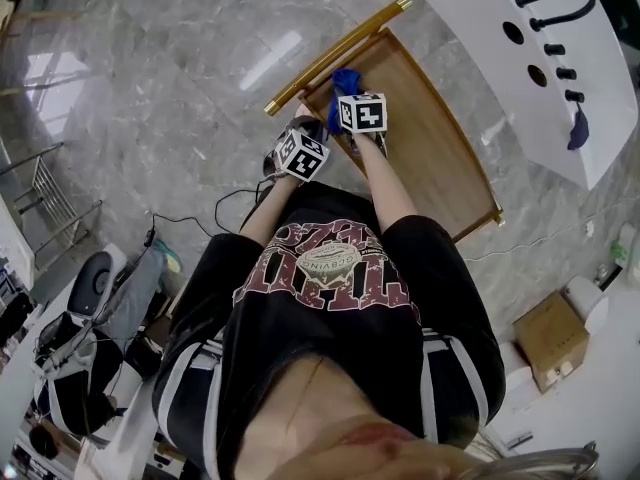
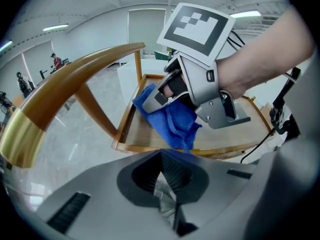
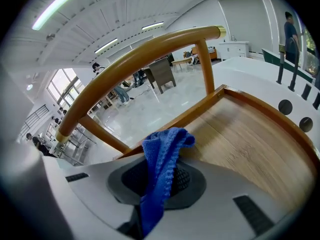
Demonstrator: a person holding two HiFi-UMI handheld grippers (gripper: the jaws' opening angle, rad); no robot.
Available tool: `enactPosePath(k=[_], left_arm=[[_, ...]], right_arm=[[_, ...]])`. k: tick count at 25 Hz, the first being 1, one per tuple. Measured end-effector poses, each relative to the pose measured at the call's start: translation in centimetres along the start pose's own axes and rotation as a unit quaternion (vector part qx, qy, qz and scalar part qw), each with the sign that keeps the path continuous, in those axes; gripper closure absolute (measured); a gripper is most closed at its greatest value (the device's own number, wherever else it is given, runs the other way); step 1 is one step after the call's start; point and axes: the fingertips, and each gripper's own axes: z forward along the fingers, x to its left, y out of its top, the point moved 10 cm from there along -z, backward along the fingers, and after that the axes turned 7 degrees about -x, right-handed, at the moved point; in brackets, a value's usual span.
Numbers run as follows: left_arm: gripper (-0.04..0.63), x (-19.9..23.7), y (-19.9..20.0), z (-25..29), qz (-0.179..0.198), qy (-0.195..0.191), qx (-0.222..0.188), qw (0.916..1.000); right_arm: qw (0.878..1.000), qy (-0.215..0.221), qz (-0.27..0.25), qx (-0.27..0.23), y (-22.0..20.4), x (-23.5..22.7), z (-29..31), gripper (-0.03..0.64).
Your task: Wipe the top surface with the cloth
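Note:
The wooden top (image 1: pixel 430 158) is a shallow tray with a raised rim and a curved gold-tipped handle bar (image 1: pixel 335 53) at its near-left end. My right gripper (image 1: pixel 350 96) is shut on a blue cloth (image 1: pixel 343 82) and holds it over the tray's corner next to the bar. In the right gripper view the cloth (image 3: pixel 161 156) hangs out of the jaws of my right gripper (image 3: pixel 159 186) above the bare wood (image 3: pixel 250 144). My left gripper (image 1: pixel 292 133) hovers just left of the tray, off its edge. In its own view my left gripper (image 2: pixel 165 176) is shut on nothing and looks at the cloth (image 2: pixel 170 118).
A white table (image 1: pixel 540 58) with black holes and handles stands beyond the tray at the upper right. A cardboard box (image 1: pixel 551 338) sits on the marble floor at the right. Cables (image 1: pixel 200 218) and equipment (image 1: pixel 90 298) lie at the left. People stand far off in the hall.

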Motion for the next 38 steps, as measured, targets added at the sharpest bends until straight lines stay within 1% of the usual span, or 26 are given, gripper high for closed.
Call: enactPosePath(k=[2, 4, 6, 8, 10, 11, 13, 16, 18, 22, 25, 28, 38], left_arm=[[0.549, 0.5, -0.1, -0.3, -0.01, 0.006, -0.001, 0.9999], [0.549, 0.8, -0.3, -0.5, -0.025, 0.012, -0.005, 0.9996], [0.549, 1.1, -0.4, -0.5, -0.042, 0.017, -0.01, 0.9989], [0.549, 1.5, -0.5, -0.4, -0.056, 0.022, -0.012, 0.9981], [0.549, 1.8, -0.5, -0.6, -0.065, 0.027, -0.014, 0.9974], [0.549, 2.0, -0.6, -0.8, -0.068, 0.029, -0.015, 0.9972], [0.549, 2.1, -0.6, -1.1, -0.069, 0.03, -0.015, 0.9971], [0.549, 2.1, -0.6, -1.2, -0.065, 0.028, -0.013, 0.9974], [0.549, 2.2, -0.6, -1.0, -0.066, 0.029, -0.012, 0.9973], [0.549, 2.1, -0.3, -0.7, -0.079, 0.028, -0.015, 0.9964], [0.549, 1.9, 0.1, -0.4, -0.081, 0.025, -0.018, 0.9963], [0.549, 1.5, 0.6, -0.1, -0.073, 0.019, -0.018, 0.997], [0.549, 0.6, 0.9, 0.6, -0.051, 0.003, -0.007, 0.9987]], right_arm=[[1.0, 0.004, -0.003, -0.005, 0.2, 0.4, 0.2, 0.558], [1.0, 0.019, 0.007, -0.015, 0.2, 0.8, 0.1, 0.558], [0.998, 0.043, 0.024, -0.031, 0.2, 1.3, -0.3, 0.558], [0.995, 0.079, 0.044, -0.044, 0.4, 1.8, -0.4, 0.558], [0.991, 0.108, 0.07, -0.041, 0.2, 2.5, 0.0, 0.558], [0.99, 0.111, 0.085, -0.034, 0.0, 2.7, 0.2, 0.558], [0.99, 0.091, 0.108, -0.016, -0.7, 2.8, 0.4, 0.558], [0.991, 0.06, 0.122, 0.004, -1.3, 2.6, 0.7, 0.558], [0.992, 0.051, 0.119, 0.01, -1.3, 2.5, 0.8, 0.558], [0.994, 0.032, 0.105, 0.017, -1.8, 2.2, 0.1, 0.558], [0.996, 0.025, 0.083, 0.022, -2.1, 2.2, -0.5, 0.558], [0.997, 0.021, 0.067, 0.025, -2.5, 2.1, -0.9, 0.558], [0.998, 0.016, 0.058, 0.017, -3.8, 1.7, -2.3, 0.558]])
